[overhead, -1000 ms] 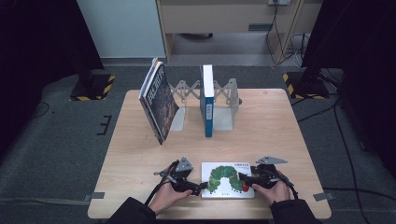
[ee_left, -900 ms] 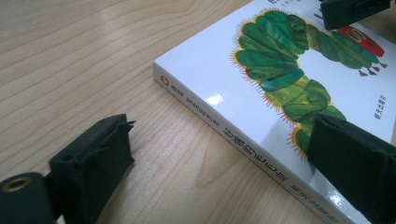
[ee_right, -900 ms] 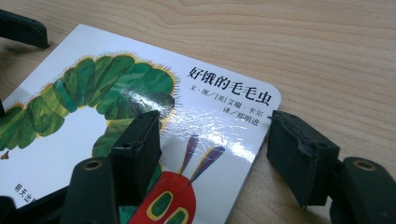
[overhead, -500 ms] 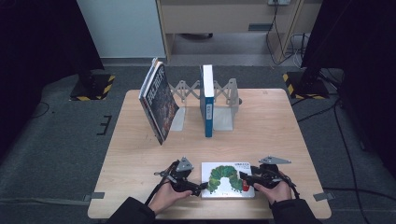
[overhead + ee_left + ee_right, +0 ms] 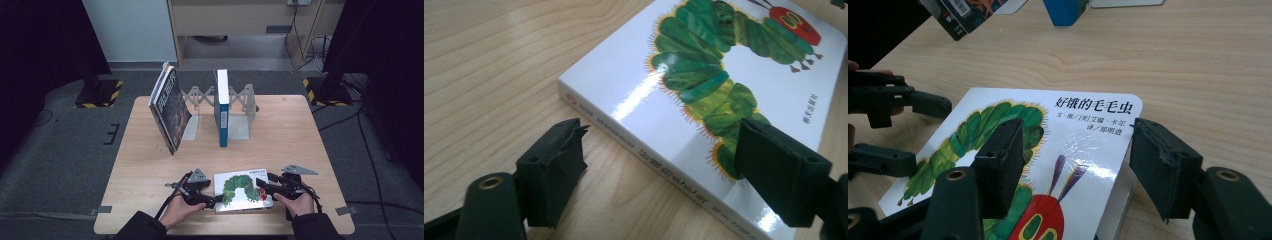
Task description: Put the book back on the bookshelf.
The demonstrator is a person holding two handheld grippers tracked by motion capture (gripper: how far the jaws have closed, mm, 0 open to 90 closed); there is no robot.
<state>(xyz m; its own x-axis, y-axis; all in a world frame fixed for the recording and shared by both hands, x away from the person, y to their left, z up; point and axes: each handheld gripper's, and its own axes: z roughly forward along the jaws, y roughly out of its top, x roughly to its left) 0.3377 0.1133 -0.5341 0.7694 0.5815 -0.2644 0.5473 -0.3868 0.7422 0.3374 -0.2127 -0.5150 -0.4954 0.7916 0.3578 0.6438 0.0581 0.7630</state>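
Observation:
A white picture book with a green caterpillar on its cover [image 5: 243, 189] lies flat near the table's front edge. My left gripper [image 5: 212, 200] is at the book's left side. It is open [image 5: 664, 170], one jaw over the bare wood and the other over the cover [image 5: 704, 85], with the spine edge between them. My right gripper [image 5: 262, 187] is at the book's right side. It is open too [image 5: 1078, 165], one jaw above the caterpillar picture and the other just past the cover's right edge [image 5: 1093, 130]. The left gripper [image 5: 893, 100] also appears beyond the book in the right gripper view.
At the back of the table stands a grey folding bookstand [image 5: 242, 100] with a blue book [image 5: 222, 107] upright in it. A dark book [image 5: 170, 107] leans tilted at its left end. Bare wood [image 5: 150, 165] lies between the stand and the picture book.
My right gripper has edged slightly to the right at the book's right side. The book and the left gripper stay where they were.

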